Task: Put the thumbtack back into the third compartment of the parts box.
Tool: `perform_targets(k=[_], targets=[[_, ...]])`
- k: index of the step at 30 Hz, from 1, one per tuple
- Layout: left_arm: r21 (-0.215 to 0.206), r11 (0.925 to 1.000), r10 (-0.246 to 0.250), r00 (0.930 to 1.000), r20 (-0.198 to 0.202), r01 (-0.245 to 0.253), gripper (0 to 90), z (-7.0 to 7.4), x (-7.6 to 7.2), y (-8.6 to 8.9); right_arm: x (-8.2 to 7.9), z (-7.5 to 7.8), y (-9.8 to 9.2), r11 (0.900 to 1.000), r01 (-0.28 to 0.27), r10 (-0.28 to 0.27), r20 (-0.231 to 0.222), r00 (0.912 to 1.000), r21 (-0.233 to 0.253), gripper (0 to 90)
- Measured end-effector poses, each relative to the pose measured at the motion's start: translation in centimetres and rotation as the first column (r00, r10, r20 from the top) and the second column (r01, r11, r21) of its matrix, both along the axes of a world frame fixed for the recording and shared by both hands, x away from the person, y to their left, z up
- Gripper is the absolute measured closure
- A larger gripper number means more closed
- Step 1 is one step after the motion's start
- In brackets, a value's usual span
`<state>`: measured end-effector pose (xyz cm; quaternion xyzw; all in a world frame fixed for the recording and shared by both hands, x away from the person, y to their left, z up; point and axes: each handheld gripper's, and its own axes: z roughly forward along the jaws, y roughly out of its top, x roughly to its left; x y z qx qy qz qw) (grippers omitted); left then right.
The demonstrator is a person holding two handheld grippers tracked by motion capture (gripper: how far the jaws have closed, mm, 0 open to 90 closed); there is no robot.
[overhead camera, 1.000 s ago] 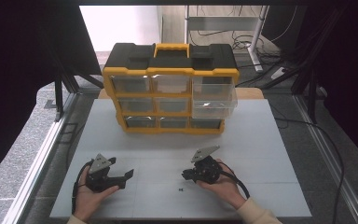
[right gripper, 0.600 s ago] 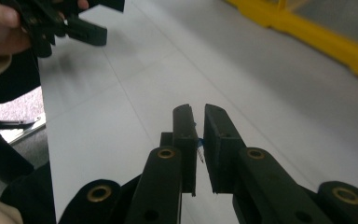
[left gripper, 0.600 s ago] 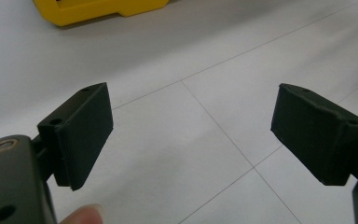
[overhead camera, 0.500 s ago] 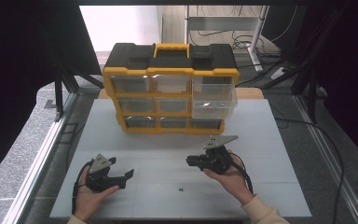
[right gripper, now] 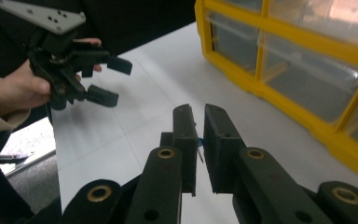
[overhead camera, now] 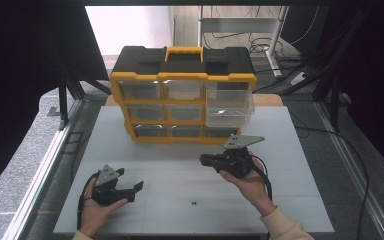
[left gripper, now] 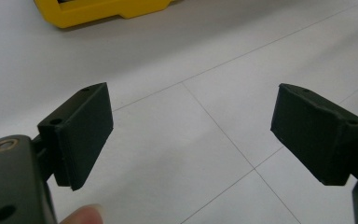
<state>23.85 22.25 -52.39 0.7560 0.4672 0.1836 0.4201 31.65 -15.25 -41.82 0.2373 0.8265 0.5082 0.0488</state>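
Observation:
My right gripper [overhead camera: 203,160] hangs above the table in front of the yellow and black drawer organizer [overhead camera: 182,75], jaws pointing left. In the right gripper view its jaws [right gripper: 199,114] are almost closed on a small thin screw-like piece [right gripper: 198,151] with a bit of blue on it. The left gripper [overhead camera: 134,191] sits low at the front left of the white table [overhead camera: 280,130], open, with nothing between its pads [left gripper: 191,135]. The right gripper view also shows it open, held in a hand [right gripper: 114,81].
The organizer's middle right clear drawer [overhead camera: 228,115] is pulled out a little; the other drawers are pushed in. A tiny dark speck [overhead camera: 193,203] lies on the table near the front edge. The organizer's yellow base [left gripper: 98,9] lies beyond the left gripper.
The right gripper has risen from the table and moved back and to the right, toward the organizer. The left gripper and the speck on the table have stayed put.

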Motion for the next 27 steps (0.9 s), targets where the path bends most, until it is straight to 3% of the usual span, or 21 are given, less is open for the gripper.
perform_targets(k=[15,19,27], targets=[[-0.002,1.0000,0.003,1.0000,0.003,-0.003,13.4,0.1,-0.1,0.1,-0.2,4.0,-0.4,0.997,0.010,-0.018,0.093,0.9955,0.081,83.0],[0.001,1.0000,0.001,1.0000,0.007,-0.001,13.4,0.1,-0.1,0.1,-0.3,6.0,-0.5,0.993,0.008,-0.024,0.136,0.9905,0.116,83.0],[0.002,1.0000,-0.001,1.0000,0.005,0.000,13.5,0.1,-0.1,0.0,0.2,8.6,-0.8,0.987,0.024,-0.053,0.177,0.9828,0.160,83.0]])
